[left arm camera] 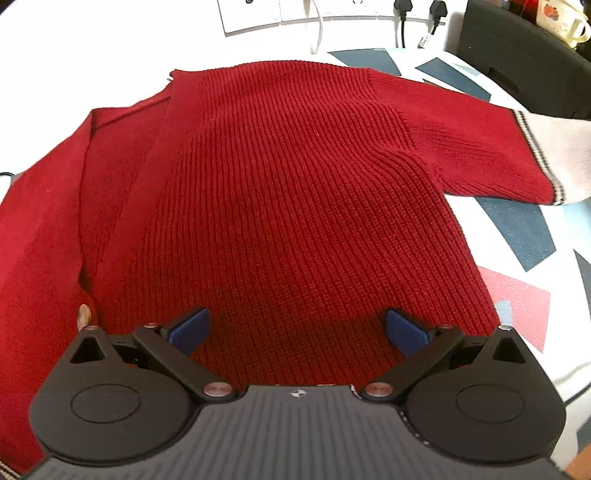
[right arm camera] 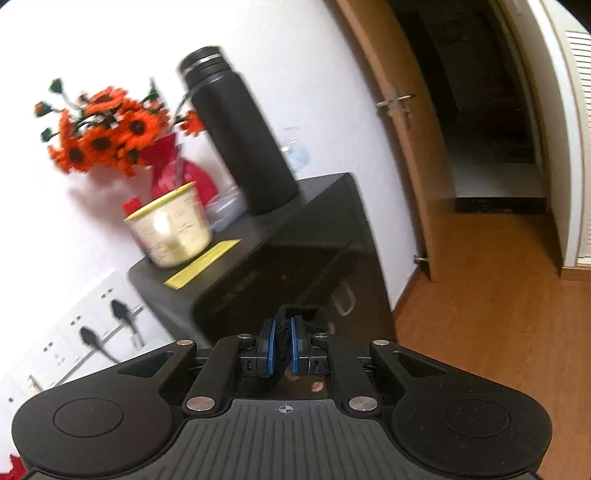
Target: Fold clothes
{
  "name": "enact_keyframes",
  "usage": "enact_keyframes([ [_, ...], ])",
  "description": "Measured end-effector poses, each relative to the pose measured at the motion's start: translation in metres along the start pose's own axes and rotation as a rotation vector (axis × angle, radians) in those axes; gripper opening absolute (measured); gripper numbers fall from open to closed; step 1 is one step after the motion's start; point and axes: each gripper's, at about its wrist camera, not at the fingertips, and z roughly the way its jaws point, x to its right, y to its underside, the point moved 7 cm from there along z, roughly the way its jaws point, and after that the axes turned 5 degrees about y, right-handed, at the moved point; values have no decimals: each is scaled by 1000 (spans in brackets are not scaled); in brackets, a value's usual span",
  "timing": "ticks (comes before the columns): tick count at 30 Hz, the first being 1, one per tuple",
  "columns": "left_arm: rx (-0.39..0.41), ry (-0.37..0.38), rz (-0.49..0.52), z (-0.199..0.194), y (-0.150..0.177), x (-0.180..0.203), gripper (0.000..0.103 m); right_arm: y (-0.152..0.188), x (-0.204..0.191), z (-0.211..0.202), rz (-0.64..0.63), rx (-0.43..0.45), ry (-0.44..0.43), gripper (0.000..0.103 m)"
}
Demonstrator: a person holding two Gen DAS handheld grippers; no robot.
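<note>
A dark red ribbed sweater (left arm camera: 295, 192) lies flat on the patterned table (left arm camera: 517, 236), partly folded at its left side. Its right sleeve ends in a white cuff with dark stripes (left arm camera: 554, 158). My left gripper (left arm camera: 298, 328) hovers over the sweater's near body, jaws wide open with only fabric below the blue pads (left arm camera: 190, 328). A fingertip (left arm camera: 83, 314) shows at the left fold. In the right wrist view my right gripper (right arm camera: 282, 350) is shut on a strip of dark knit fabric (right arm camera: 282, 332), raised and pointing toward the room. Where that strip belongs is hidden.
Wall sockets with plugs (left arm camera: 417, 14) line the far wall. A black cabinet (right arm camera: 295, 266) carries a black flask (right arm camera: 240, 136), a cream mug (right arm camera: 170, 229), a yellow card (right arm camera: 203, 267) and a red vase of orange flowers (right arm camera: 110, 136). A wooden door (right arm camera: 406, 129) and wood floor (right arm camera: 498, 314) lie to the right.
</note>
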Motion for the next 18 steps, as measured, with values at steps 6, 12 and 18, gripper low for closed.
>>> enact_keyframes([
  [6, 52, 63, -87, -36, 0, -39, 103, 15, -75, -24, -120, -40, -148, 7],
  [12, 154, 114, -292, -78, 11, -135, 103, 39, -205, -42, -214, -62, -303, 7],
  [18, 238, 82, -483, -116, 33, -262, 103, 95, -388, -86, -327, -121, -554, 7],
])
